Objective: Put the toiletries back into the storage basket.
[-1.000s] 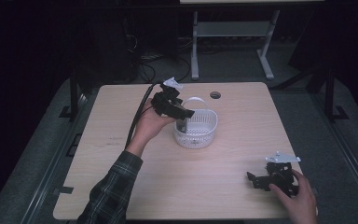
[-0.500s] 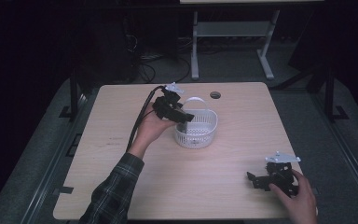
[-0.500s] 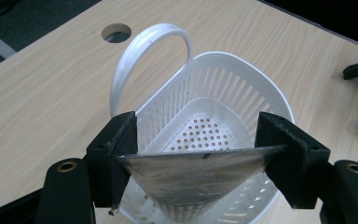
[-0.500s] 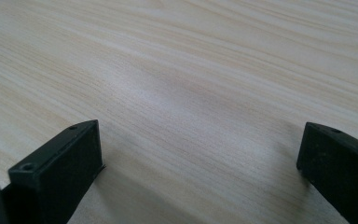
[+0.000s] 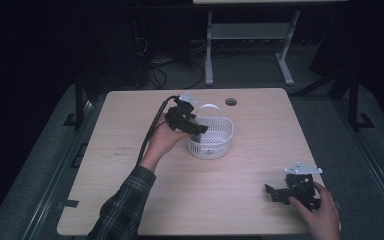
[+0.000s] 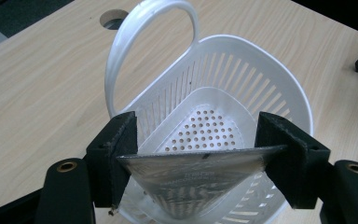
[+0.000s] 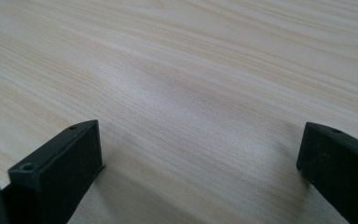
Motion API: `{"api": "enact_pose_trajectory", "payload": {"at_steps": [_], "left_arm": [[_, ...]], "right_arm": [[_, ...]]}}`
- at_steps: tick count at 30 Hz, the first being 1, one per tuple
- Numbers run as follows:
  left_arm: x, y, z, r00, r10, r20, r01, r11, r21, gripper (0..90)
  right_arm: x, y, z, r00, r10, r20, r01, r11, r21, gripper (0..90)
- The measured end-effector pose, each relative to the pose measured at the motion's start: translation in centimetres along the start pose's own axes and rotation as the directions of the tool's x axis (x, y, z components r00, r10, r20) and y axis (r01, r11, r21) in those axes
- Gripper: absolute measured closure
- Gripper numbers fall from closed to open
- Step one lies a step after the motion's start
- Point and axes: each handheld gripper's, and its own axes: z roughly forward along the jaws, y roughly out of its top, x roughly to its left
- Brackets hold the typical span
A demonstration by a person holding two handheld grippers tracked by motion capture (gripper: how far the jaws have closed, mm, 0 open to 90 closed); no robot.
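Here, a flat grey metal triangular piece [image 6: 191,179], point hanging down, sits clamped between the left gripper's [image 6: 193,149] jaws above a white slotted plastic basket [image 5: 211,137] mid-table; its lower tip is cut off. The right gripper [image 5: 292,190], jaws spread wide, rests on the pale wooden table [image 7: 177,84].

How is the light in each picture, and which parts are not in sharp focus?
High view: dim, room around the table nearly black. Left gripper view: bright, the white basket sharp, the shiny flat piece held between the jaws reflective and soft. Right gripper view: even light, near jaws slightly soft, their shadows on the wood.
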Motion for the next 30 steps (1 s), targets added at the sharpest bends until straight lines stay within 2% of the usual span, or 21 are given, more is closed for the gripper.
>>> {"api": "enact_pose_trajectory", "payload": {"at_steps": [16,25,30], "left_arm": [[-0.23,-0.34,0.27,0.9996,0.028,-0.007,-0.027,0.9995,0.012,28.6],[-0.42,-0.35,0.28,0.9993,0.034,-0.016,-0.034,0.9993,0.015,18.4],[-0.48,-0.26,-0.21,0.999,0.039,-0.023,-0.039,0.9993,0.003,18.1]], "right_arm": [[0.0,0.0,0.01,1.0,0.0,0.0,0.0,1.0,0.0,0.0],[0.0,0.0,0.0,1.0,0.0,0.0,0.0,1.0,0.0,0.0],[0.0,0.0,0.0,1.0,0.0,0.0,0.0,1.0,0.0,0.0]]}}
